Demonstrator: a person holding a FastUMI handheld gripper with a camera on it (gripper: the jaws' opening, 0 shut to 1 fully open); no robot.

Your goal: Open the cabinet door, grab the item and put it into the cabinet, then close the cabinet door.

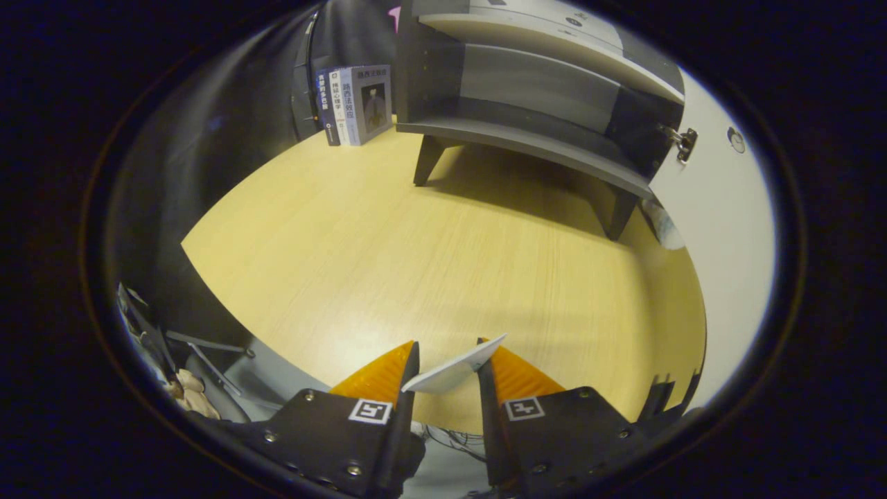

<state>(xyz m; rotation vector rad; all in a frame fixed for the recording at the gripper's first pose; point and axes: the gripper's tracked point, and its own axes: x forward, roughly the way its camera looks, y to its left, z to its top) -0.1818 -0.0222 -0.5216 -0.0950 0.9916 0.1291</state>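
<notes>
My gripper (447,344) hangs over the near edge of the wooden table (416,242). Its two orange fingers (380,374) press on a thin, flat white item (454,371) that lies tilted across the gap between them. Far beyond the fingers, at the back of the table, stands the grey cabinet (533,90) on dark legs. Its inside is open to view, with a shelf across it. The white cabinet door (721,208) is swung wide open to the right, and a metal hinge (682,142) shows at its inner edge.
A few books (357,104) stand upright at the back, left of the cabinet, against the dark wall. A broad stretch of bare table lies between the fingers and the cabinet. Below the table's left edge are metal stand legs (208,353) and a pale object (187,391).
</notes>
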